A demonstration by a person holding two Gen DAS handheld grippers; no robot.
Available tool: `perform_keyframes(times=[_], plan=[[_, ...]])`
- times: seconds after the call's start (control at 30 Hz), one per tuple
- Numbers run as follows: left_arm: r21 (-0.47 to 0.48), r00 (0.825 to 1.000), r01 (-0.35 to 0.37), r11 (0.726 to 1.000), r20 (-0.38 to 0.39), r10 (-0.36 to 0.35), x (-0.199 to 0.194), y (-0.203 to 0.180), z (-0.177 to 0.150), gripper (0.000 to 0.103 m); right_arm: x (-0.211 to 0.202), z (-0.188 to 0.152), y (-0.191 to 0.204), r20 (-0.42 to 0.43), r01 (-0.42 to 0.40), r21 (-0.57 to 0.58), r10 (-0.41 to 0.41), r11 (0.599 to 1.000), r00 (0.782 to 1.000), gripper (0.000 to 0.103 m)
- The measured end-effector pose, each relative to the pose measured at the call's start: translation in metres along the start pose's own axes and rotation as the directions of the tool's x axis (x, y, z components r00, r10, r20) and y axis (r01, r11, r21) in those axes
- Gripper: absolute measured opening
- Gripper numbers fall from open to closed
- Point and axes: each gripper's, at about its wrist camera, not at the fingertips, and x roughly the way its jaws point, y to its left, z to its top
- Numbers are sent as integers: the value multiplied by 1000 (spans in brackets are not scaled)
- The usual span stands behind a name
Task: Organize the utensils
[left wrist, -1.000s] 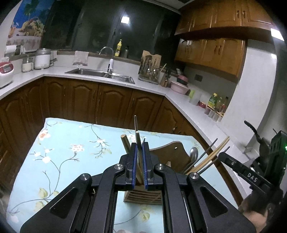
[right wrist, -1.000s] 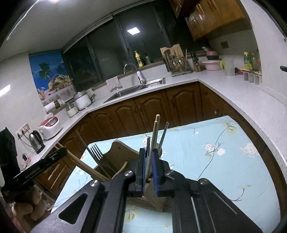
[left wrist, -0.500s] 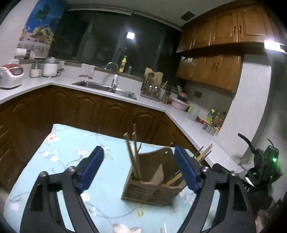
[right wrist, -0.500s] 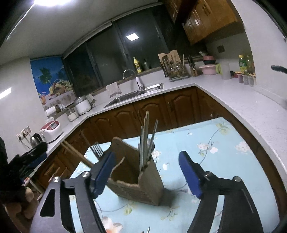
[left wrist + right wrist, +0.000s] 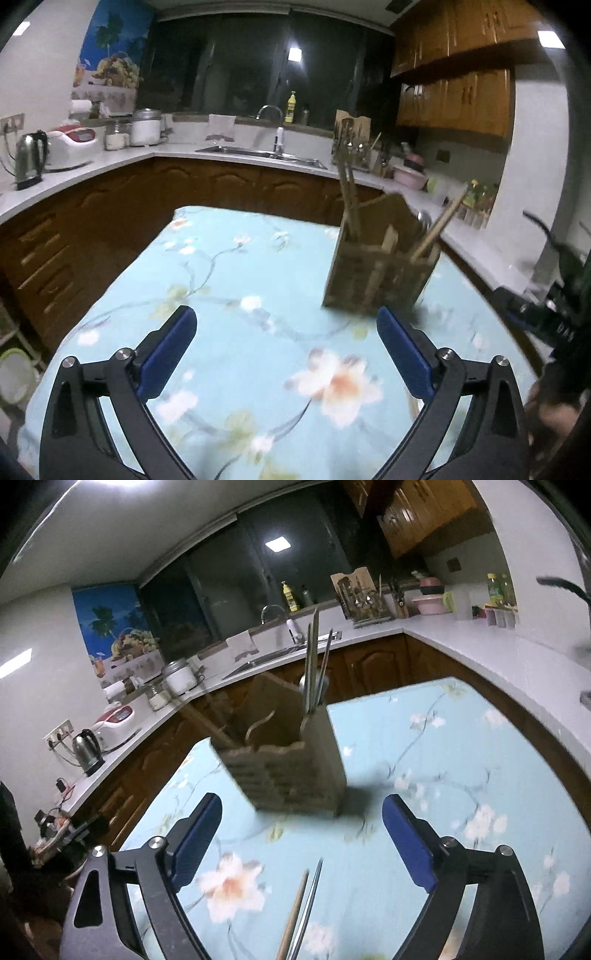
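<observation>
A wooden utensil holder (image 5: 380, 273) stands on the floral blue tablecloth (image 5: 236, 295); it also shows in the right wrist view (image 5: 284, 771). Wooden chopsticks (image 5: 349, 199) and more sticks lean in its compartments, and metal chopsticks (image 5: 316, 664) stand in its right side. My left gripper (image 5: 286, 343) is open and empty, set back from the holder. My right gripper (image 5: 303, 834) is open and empty, also set back. A wooden chopstick (image 5: 293, 912) and a metal chopstick (image 5: 308, 904) lie on the cloth below the right gripper.
A white counter (image 5: 110, 162) with kettle (image 5: 27, 158), rice cooker and sink (image 5: 258, 153) wraps around the table. The right gripper's body (image 5: 554, 314) sits at the table's right edge. Brown cabinets (image 5: 373, 664) stand behind the table.
Both grippers were shut on chopsticks over the holder a second ago; they opened and have pulled back and down, so the holder looks farther away.
</observation>
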Motion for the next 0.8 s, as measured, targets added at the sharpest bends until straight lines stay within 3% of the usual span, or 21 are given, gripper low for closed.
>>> perform_keyframes(times=[0.2, 0.4, 0.47, 0.53, 0.67, 0.8], plan=[[-6, 999, -9, 1000, -48, 9, -31, 4, -34, 100, -32, -31, 10, -8, -17, -20, 17, 1000, 1000, 92], [-18, 1000, 17, 1000, -14, -18, -74, 6, -18, 100, -87, -18, 25, -58, -92, -34, 90, 995, 994, 92], [-33, 1000, 23, 999, 10, -23, -86, 8, -12, 101, -116, -10, 31, -23, -131, -45, 130, 990, 991, 100], [-35, 999, 14, 999, 33, -13, -96, 7, -10, 103, -150, -8, 38, 72, -127, -81, 133, 989, 989, 103], [1, 994, -28, 1000, 109, 28, -111, 0, -21, 103, -183, -22, 46, 200, -83, -129, 108, 988, 974, 103], [34, 980, -90, 995, 180, 83, -117, -6, -45, 103, -181, -60, 47, 316, 41, -164, 14, 986, 949, 103]])
